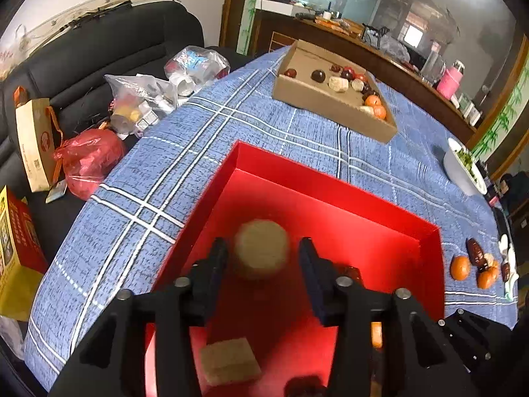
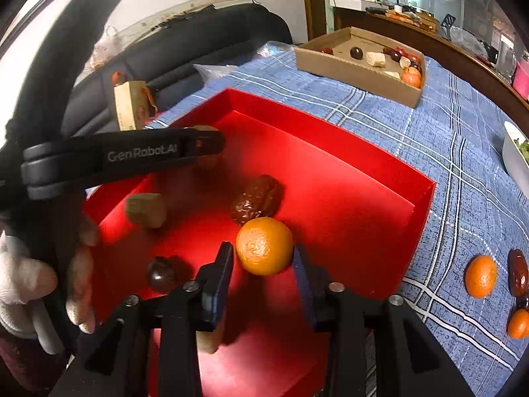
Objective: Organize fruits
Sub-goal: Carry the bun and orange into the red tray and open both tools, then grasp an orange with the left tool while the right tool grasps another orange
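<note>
A red box (image 1: 330, 182) (image 2: 363, 158) sits on the blue checked cloth. My left gripper (image 1: 263, 258) is open over it, with a blurred tan round piece (image 1: 263, 253) between its fingers, not touching them. A tan block (image 1: 229, 360) lies below. My right gripper (image 2: 263, 258) is shut on an orange tangerine (image 2: 264, 246) just above the box floor. In the box lie a dark wrinkled date (image 2: 258, 198), a dark round fruit (image 2: 162, 274) and a tan piece (image 2: 145, 210). The left gripper (image 2: 205, 147) shows in the right wrist view.
A cardboard tray (image 1: 317, 99) (image 2: 350, 69) with several fruits stands at the far side. Loose tangerines (image 1: 460, 267) (image 2: 481, 276) and dates (image 1: 475, 251) (image 2: 517, 273) lie right of the red box. A white bowl (image 1: 461, 168) is at the right edge. Bags crowd the sofa (image 1: 99, 49) on the left.
</note>
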A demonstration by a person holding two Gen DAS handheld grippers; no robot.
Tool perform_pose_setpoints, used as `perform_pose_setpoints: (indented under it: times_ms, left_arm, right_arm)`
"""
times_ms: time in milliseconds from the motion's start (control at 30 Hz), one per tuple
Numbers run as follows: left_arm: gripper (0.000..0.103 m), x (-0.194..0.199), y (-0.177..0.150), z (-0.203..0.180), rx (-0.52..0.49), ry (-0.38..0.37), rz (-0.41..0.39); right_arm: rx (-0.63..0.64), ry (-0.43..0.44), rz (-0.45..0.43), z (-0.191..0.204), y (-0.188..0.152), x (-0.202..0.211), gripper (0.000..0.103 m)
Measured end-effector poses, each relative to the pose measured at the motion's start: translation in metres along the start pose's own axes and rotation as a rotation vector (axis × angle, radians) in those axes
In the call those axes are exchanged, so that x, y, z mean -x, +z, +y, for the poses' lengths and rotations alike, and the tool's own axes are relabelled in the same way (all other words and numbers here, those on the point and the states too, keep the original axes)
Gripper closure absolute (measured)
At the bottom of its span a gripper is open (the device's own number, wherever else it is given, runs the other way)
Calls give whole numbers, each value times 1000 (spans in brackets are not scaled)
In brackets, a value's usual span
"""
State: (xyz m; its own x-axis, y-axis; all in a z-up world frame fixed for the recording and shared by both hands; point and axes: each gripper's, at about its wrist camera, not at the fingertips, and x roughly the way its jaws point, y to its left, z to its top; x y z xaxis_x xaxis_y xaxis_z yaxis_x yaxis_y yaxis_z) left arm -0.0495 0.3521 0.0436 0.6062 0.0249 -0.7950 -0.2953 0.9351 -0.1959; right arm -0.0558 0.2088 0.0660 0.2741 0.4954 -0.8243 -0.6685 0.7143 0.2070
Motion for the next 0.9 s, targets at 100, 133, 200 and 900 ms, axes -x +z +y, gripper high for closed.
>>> perform_pose_setpoints:
  times_ms: [100, 133, 200, 900]
  left_arm:
    - [51, 17, -2, 0, 16, -15, -31]
    - [49, 24, -3, 0, 26, -21, -42]
    - [48, 39, -6, -2, 43, -34, -62]
    - [40, 58, -40, -176, -167, -297, -27]
  right_arm:
    - [-2, 9, -33, 1, -3, 15, 52]
    - [-5, 9, -43, 1, -4, 21, 52]
    - [-18, 15, -72, -2, -8, 35, 51]
    - [-536, -262, -278, -243, -139, 199, 37]
